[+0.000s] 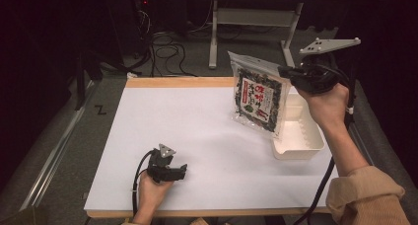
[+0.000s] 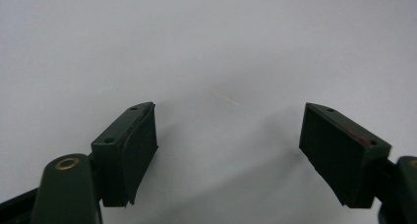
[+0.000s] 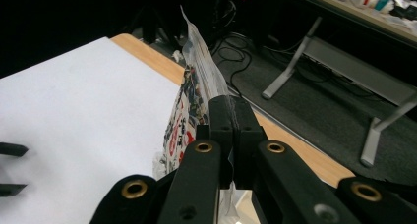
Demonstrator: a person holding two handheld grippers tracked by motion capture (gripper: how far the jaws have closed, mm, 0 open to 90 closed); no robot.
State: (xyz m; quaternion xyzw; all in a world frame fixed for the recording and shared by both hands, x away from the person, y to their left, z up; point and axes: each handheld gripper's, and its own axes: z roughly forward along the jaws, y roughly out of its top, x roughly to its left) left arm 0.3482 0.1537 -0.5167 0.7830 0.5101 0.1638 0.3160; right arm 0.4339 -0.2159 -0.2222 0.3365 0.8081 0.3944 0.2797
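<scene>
Right gripper [image 1: 285, 73] jaws clamped on the top edge of the snack bag [image 1: 258, 97], bag hanging in the air above the white tray [image 1: 299, 138] at the table's [image 1: 197, 131] right side. Left gripper [image 1: 183, 169] rests low near the front edge, jaws wide, nothing between them.

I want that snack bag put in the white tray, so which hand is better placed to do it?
Right: its hand-held gripper already pinches the bag above the tray. The left hand-held gripper rests open on the table, far off.
</scene>
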